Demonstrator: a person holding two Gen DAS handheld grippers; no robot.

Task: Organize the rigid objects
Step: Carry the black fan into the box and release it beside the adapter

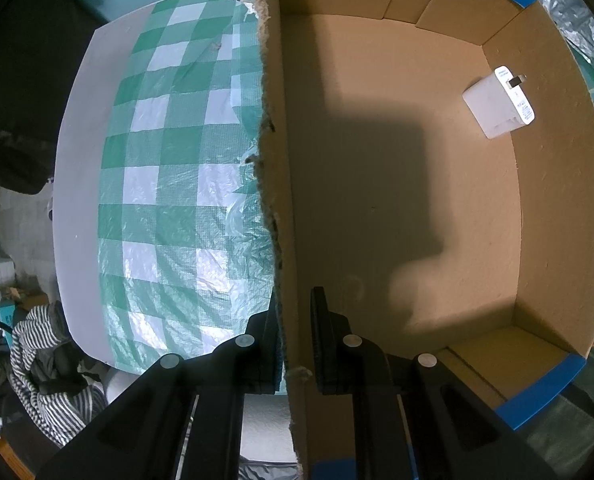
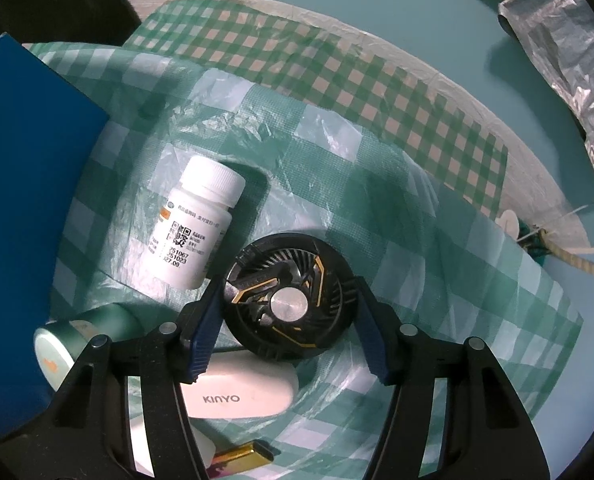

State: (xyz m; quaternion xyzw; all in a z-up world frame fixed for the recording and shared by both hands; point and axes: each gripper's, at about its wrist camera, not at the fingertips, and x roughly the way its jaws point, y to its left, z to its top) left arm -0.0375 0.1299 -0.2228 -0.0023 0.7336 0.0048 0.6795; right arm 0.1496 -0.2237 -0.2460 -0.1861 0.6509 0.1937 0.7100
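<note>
Straddling the black fan on the checked cloth, my right gripper stands open, while my left gripper pinches the cardboard box wall, white charger inside.

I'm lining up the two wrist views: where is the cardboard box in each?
Left wrist: the brown cardboard box with blue outside fills the right half, its wall between the left tongs.
Right wrist: only its blue outer side, at the left edge.
Shared landmark: green-and-white checked plastic tablecloth.
</note>
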